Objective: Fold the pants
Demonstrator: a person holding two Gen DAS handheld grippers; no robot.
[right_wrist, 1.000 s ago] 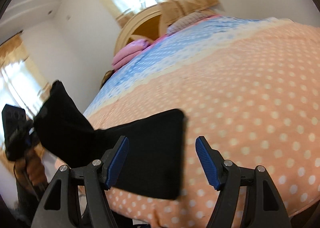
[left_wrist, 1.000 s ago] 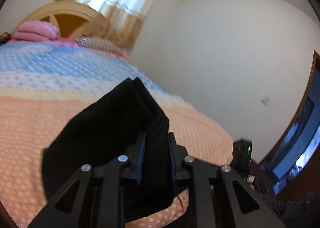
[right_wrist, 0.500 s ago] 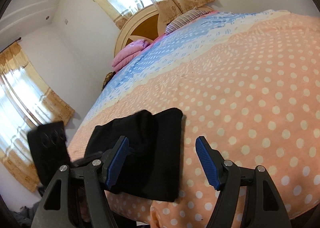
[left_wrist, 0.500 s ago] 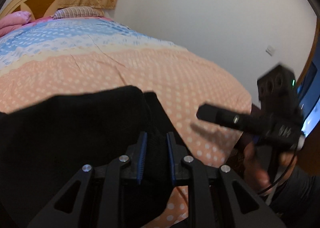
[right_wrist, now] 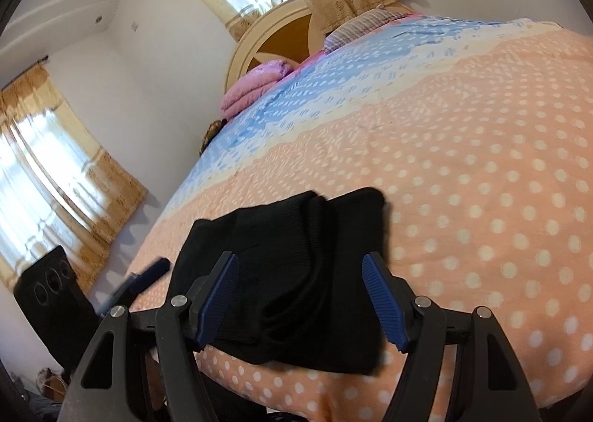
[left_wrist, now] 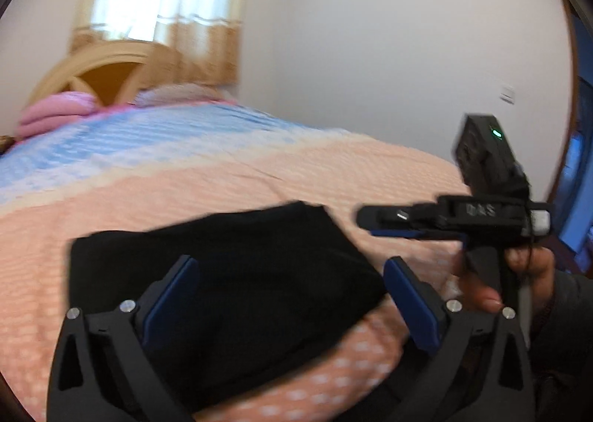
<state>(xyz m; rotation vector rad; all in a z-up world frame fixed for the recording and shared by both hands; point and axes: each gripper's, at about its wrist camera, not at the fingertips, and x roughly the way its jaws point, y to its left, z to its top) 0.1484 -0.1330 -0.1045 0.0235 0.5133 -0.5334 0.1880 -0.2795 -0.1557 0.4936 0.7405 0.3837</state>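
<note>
The black pants (left_wrist: 241,273) lie folded into a compact stack at the near edge of the bed; they also show in the right wrist view (right_wrist: 296,266). My left gripper (left_wrist: 289,296) is open and empty, its fingers spread just above the stack. My right gripper (right_wrist: 300,292) is open and empty, hovering over the same stack from the other side. The right gripper also appears in the left wrist view (left_wrist: 374,218), held by a hand to the right of the pants. The left gripper appears in the right wrist view (right_wrist: 148,270) at the left of the stack.
The bed (right_wrist: 481,181) has an orange polka-dot and blue cover. Pink folded bedding (right_wrist: 255,84) and a pillow (right_wrist: 363,25) lie by the wooden headboard (right_wrist: 281,32). Curtained windows (right_wrist: 55,181) stand at the left. A white wall (left_wrist: 370,51) is behind the bed.
My left gripper carried a fold of the pants down onto the stack, then opened and let go. The pants now lie flat. The right gripper stayed open.
</note>
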